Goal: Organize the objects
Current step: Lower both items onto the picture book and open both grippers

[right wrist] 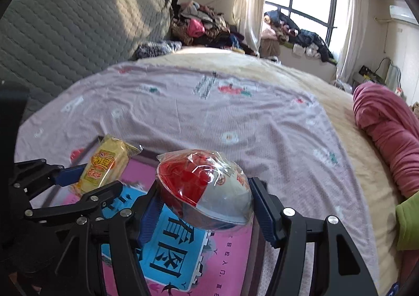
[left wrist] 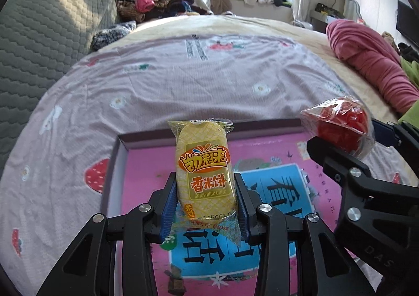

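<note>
My left gripper (left wrist: 207, 191) is shut on a yellow rice-cake packet (left wrist: 203, 165), held upright above a shallow pink box (left wrist: 146, 165) with blue printed characters. In the right wrist view the same packet (right wrist: 104, 165) shows at the left between blue pads. My right gripper (right wrist: 207, 204) is shut on a red-and-white egg-shaped item in clear wrap (right wrist: 204, 188), also over the pink box (right wrist: 230, 251). From the left wrist view that wrapped egg (left wrist: 337, 126) hangs at the right, over the box's far right corner.
The box lies on a bed with a lilac printed sheet (left wrist: 183, 81). A grey quilted headboard (left wrist: 39, 34) stands at the left, a rolled pink blanket (left wrist: 371, 60) lies at the right, and piled clothes (left wrist: 157, 3) sit beyond the bed by the window.
</note>
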Action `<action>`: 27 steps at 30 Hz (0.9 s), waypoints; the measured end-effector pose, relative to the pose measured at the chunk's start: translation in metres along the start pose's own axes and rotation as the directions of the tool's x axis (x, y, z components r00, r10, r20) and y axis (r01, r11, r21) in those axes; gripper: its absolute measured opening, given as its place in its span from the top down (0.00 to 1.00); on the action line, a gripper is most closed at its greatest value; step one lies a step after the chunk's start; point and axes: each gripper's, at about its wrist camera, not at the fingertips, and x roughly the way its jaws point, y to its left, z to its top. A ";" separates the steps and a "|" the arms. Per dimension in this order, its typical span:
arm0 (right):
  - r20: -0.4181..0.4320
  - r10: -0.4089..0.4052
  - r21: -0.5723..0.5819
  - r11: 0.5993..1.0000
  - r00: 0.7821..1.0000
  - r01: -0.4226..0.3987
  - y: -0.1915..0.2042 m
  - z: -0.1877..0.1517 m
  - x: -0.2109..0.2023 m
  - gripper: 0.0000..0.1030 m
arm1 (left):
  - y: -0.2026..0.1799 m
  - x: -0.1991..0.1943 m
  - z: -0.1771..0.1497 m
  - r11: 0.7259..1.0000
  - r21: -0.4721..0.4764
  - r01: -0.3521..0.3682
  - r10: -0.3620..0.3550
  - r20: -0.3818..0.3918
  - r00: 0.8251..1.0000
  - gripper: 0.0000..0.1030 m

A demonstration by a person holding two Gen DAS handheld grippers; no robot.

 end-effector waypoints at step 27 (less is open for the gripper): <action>-0.205 -0.017 -0.020 1.000 0.979 0.013 -0.004 -0.017 0.070 0.38 | 0.006 0.050 -0.004 1.000 -0.017 0.003 -0.005 -0.099 0.995 0.59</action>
